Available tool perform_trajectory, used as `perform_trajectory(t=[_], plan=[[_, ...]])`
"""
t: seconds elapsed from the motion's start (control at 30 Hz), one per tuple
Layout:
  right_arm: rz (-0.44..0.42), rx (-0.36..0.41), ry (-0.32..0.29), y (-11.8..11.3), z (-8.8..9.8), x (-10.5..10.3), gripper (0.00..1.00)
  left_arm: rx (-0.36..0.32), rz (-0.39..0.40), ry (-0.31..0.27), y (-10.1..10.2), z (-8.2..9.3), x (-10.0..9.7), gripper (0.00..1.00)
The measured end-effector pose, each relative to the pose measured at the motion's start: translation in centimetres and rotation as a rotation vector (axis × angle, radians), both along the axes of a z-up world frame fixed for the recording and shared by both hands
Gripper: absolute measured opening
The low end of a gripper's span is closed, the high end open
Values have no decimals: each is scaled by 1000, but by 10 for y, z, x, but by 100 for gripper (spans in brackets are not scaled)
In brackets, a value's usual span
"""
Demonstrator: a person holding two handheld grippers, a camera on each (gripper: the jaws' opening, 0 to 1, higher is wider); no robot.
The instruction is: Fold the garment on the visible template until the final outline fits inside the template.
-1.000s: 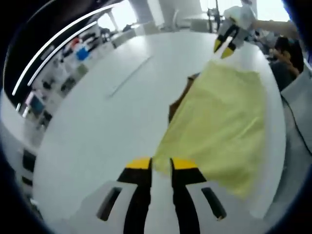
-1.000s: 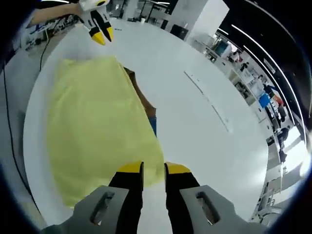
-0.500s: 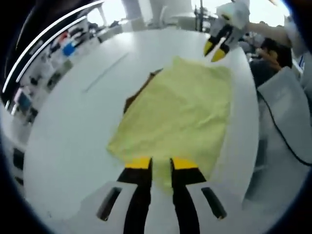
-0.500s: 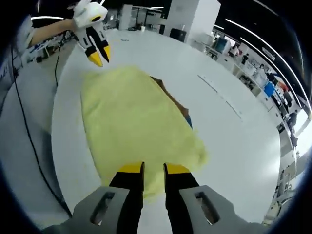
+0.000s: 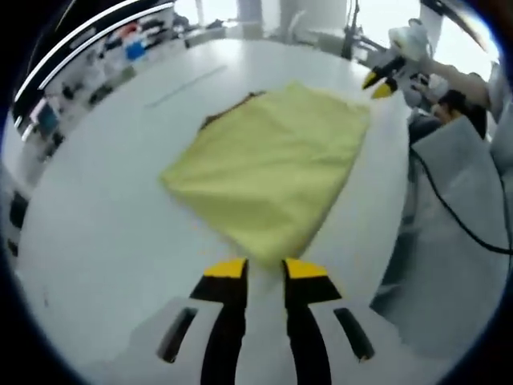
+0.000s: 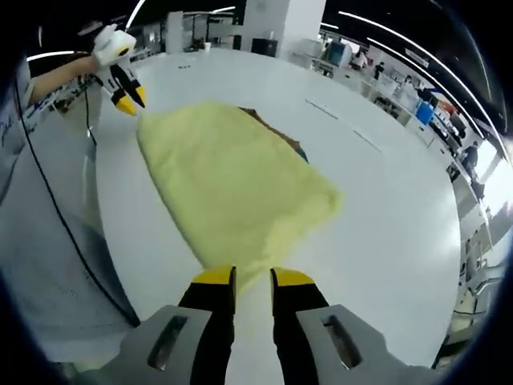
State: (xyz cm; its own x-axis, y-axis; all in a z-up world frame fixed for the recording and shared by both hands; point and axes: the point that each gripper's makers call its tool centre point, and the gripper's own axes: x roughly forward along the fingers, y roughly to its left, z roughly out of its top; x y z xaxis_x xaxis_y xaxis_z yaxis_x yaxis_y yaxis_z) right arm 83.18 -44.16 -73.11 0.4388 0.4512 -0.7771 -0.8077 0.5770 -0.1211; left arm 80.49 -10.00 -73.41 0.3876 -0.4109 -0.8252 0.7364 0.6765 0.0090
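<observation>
The garment (image 5: 268, 164), a yellow cloth already folded to a rough rectangle, lies flat on the white table (image 5: 104, 200), and a sliver of the brown template (image 5: 228, 112) peeks out along its far edge. From my left gripper (image 5: 264, 269) I see my yellow-tipped jaws a little apart with nothing between them, hanging just short of the cloth's near corner. My right gripper (image 6: 243, 277) looks the same: jaws parted, empty, just off the opposite near corner of the garment (image 6: 232, 180), not touching it that I can tell. In each view the other gripper shows small beyond the far end of the cloth.

I judge I'm between folds, or checking the outline. The next move calls for comparing the cloth's edges with the template (image 6: 272, 128). If any overhang shows, I would pinch a corner and fold inward.

That comparison is hard: the cloth hides nearly all of the template, so I can't tell whether the outline fits. The fisheye bends the edges, and the left view is blurred.
</observation>
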Motion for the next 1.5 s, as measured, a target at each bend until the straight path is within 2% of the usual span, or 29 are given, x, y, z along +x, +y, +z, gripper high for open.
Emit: perform_trajectory(t=[0.23,0.33,0.47,0.63,0.83,1.03,1.2,1.3,1.37,1.5], plan=[[-56,54,56,-3,-14,-10,18,-72,68,33,2,-9,-1,13],[-65,45,70,-5,-21,-13,18,-84,79,42,1,-11,-2,12],[-74,54,91,-5,-27,-17,15,-137,118,75,2,-16,-4,10],[-83,56,106,-5,-31,-16,14,-106,126,98,6,-27,-9,9],[-81,65,110,-3,-32,-14,11,-122,116,91,2,-27,-12,8],[-70,64,112,0,-31,-13,10,-102,97,49,4,-23,-6,9],[-72,65,112,0,-30,-12,8,-141,72,35,-6,-20,-2,10],[-74,65,114,0,-30,-13,5,-115,56,34,-6,-24,-2,9],[-73,62,116,0,-31,-14,4,-107,46,53,-6,-27,-3,5],[-78,63,119,-1,-30,-14,3,-132,60,67,-6,-23,-3,2]])
